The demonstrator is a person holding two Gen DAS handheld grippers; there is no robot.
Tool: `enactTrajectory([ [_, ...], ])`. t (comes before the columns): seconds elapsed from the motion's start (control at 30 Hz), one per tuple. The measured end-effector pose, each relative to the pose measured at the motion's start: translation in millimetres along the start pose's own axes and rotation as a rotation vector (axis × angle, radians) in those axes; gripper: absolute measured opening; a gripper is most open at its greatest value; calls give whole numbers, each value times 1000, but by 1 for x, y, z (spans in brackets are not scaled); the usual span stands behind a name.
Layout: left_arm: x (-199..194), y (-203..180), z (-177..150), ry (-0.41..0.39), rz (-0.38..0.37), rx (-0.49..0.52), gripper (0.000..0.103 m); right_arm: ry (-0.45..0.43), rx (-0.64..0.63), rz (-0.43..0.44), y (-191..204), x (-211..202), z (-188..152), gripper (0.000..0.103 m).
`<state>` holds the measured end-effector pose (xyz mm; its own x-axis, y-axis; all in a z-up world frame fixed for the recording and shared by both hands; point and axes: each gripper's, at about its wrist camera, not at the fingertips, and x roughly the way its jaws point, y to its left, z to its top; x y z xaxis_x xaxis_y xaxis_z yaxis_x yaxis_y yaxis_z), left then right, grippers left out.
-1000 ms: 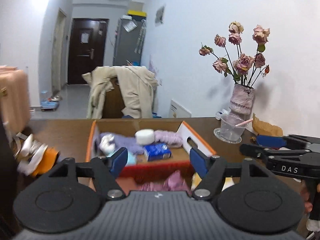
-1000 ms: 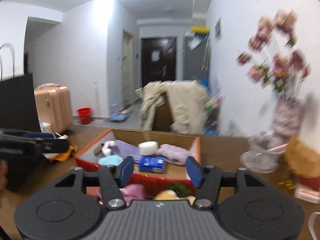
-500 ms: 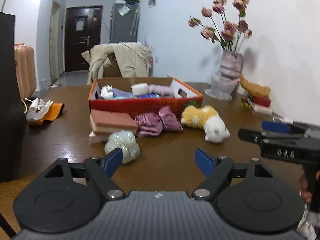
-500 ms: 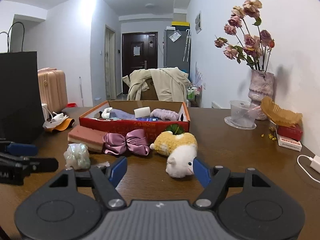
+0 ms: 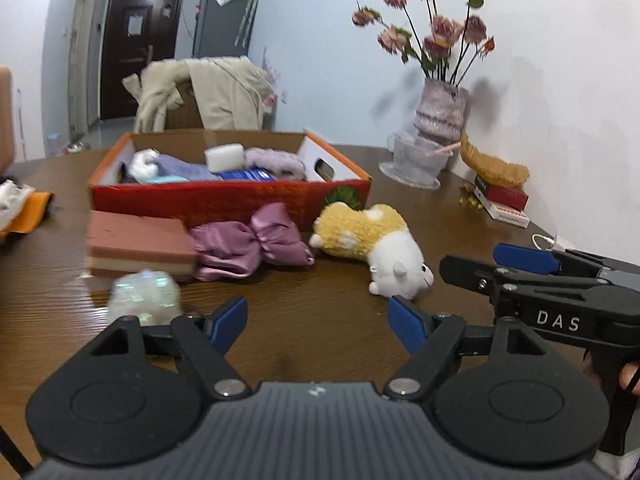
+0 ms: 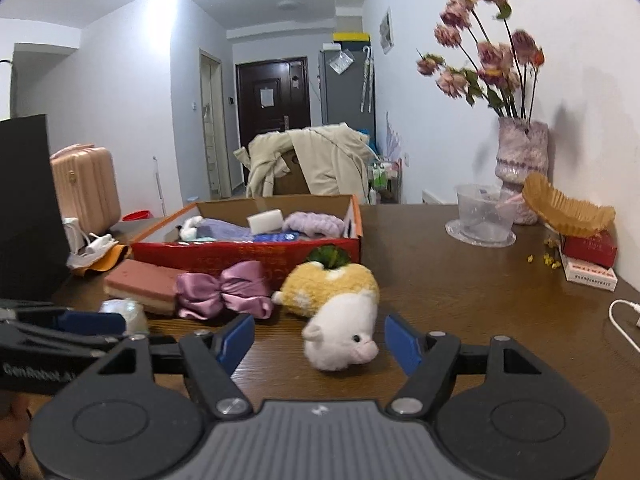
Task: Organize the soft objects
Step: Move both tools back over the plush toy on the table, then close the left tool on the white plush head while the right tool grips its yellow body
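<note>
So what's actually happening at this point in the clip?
A person is tidying soft items into a red box on a wooden table. Both grippers are open and empty. The right gripper is lined up on the yellow-and-white plush toy lying in front of the box. The left gripper hovers over bare table. A pink satin bow, a pink sponge block and an iridescent bundle also lie outside the box.

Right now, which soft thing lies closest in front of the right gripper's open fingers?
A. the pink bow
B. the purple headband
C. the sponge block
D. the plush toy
D: the plush toy lies on the table just ahead of the right gripper, whose jaws stand open and empty.
</note>
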<state>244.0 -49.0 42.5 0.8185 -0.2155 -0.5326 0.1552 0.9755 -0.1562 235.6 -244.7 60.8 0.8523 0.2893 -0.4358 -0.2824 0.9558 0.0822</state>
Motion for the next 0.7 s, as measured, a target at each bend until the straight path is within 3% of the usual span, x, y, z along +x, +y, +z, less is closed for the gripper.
enactTrajectory([
  [0.27, 71, -23, 14, 83, -32, 25, 79, 59, 37, 68, -47, 80, 40, 68],
  [0.43, 103, -34, 24, 118, -74, -18, 79, 119, 50, 187, -60, 133, 55, 67],
  [0.53, 121, -46, 25, 134, -69, 0, 78, 134, 44, 205, -60, 153, 59, 58],
  [0.6, 126, -49, 23, 143, -93, -4, 66, 175, 57, 235, -63, 166, 60, 43],
  [0.67, 122, -46, 22, 149, -121, 0, 55, 188, 66, 242, -65, 169, 56, 41],
  [0.7, 116, -40, 21, 154, -126, 2, 55, 193, 75, 238, -67, 164, 55, 40],
])
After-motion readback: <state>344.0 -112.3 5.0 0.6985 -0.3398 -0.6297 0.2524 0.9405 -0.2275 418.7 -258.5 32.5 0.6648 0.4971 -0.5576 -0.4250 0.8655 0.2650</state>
